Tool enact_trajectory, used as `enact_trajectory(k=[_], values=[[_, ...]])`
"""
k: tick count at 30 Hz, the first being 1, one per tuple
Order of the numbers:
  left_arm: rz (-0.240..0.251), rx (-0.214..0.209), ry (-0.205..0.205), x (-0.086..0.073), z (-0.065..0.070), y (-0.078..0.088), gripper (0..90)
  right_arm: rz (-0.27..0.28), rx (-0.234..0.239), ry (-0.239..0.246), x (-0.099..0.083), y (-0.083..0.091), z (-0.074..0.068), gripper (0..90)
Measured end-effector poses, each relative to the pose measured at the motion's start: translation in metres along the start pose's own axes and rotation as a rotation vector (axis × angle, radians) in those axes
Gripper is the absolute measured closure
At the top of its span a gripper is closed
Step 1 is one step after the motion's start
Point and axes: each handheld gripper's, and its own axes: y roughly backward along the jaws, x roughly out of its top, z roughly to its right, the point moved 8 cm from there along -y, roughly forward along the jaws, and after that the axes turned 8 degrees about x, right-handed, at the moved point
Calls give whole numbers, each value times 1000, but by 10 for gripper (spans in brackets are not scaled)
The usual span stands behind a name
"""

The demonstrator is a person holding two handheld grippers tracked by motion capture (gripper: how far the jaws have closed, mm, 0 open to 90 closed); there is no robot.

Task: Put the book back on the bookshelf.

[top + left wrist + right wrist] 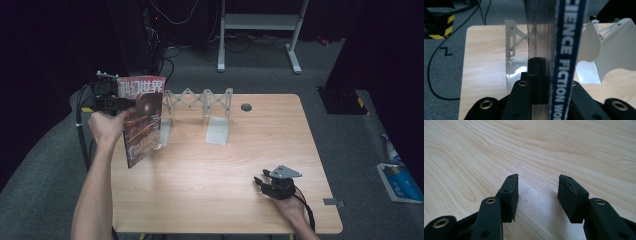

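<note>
A magazine with a red and dark cover hangs upright above the table's left edge, and my left gripper is shut on it from the left. In the left gripper view the magazine's blue spine with white letters rises between the jaws, its page edges beside it. A white expanding book rack stands at the back of the table, just right of the magazine. My right gripper rests low at the table's front right, open, with bare wood between its fingertips.
The wooden table has a dark round grommet near its back edge. The rack's white dividers stand close behind the magazine. Cables and a white stand's legs lie on the floor beyond. A blue and white object lies on the floor, right.
</note>
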Motion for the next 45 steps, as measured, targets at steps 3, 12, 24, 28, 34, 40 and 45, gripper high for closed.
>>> enact_trajectory(k=[3, 12, 24, 28, 34, 40, 45], values=[[38, 23, 12, 0, -2, -2, 836, 0, 0, 0, 0, 0, 0, 510], [121, 35, 66, 0, -2, -17, 837, 0, 0, 0, 0, 0, 0, 510], [200, 42, 126, -5, 1, -37, 837, 1, 1, 1, 0, 0, 0, 509], [211, 40, 127, -5, 3, -44, 837, 0, 0, 1, -1, 1, 0, 509], [263, 43, 134, -1, 12, -51, 837, 0, 0, 4, -1, 1, 0, 509], [291, 47, 161, -3, 15, -59, 837, -1, 0, 5, -1, 1, -1, 509], [330, 48, 199, -7, 14, -62, 837, -1, 0, 5, -1, 1, -1, 509]])
